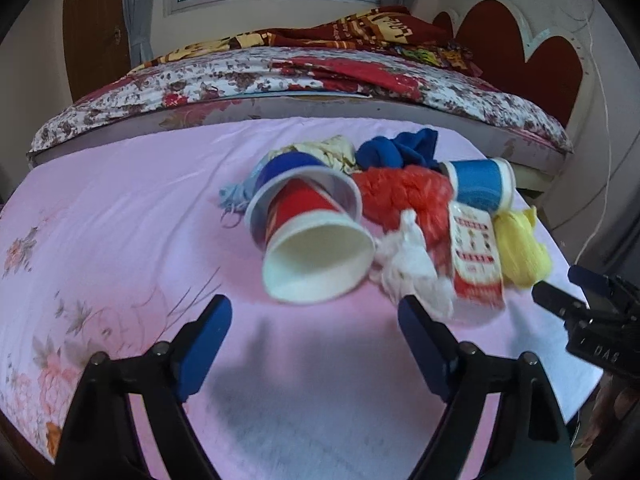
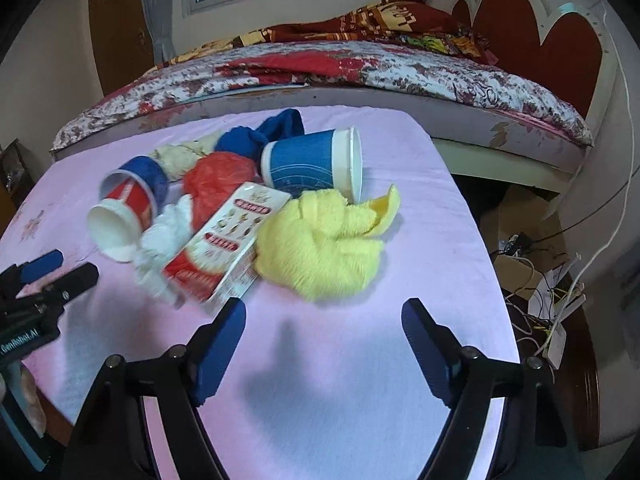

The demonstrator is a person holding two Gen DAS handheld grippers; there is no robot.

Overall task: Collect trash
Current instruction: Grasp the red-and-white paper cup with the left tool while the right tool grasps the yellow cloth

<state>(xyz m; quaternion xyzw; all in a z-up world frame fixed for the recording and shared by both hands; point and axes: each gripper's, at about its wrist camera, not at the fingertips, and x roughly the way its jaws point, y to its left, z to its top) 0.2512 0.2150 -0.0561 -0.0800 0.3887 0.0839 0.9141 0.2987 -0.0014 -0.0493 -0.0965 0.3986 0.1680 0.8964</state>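
A heap of litter lies on the pink cloth. A red paper cup [image 1: 316,252] lies on its side, nested in a blue cup [image 1: 296,172], mouth toward me. Beside it are a white crumpled wrapper [image 1: 412,264], a red plastic bag [image 1: 404,196], a red-and-white carton [image 1: 476,256], a blue paper cup [image 2: 316,164] on its side and a yellow cloth [image 2: 324,244]. My left gripper [image 1: 316,320] is open just short of the red cup. My right gripper [image 2: 324,320] is open just short of the yellow cloth, its left finger by the carton [image 2: 224,248]. Neither holds anything.
A blue cloth [image 1: 404,148] and a cream cloth [image 1: 324,150] lie behind the heap. The pink-covered table [image 1: 120,208] drops off on the right [image 2: 476,240]. A bed [image 1: 280,76] with a floral cover stands behind. Cables and boxes [image 2: 536,280] clutter the floor at the right.
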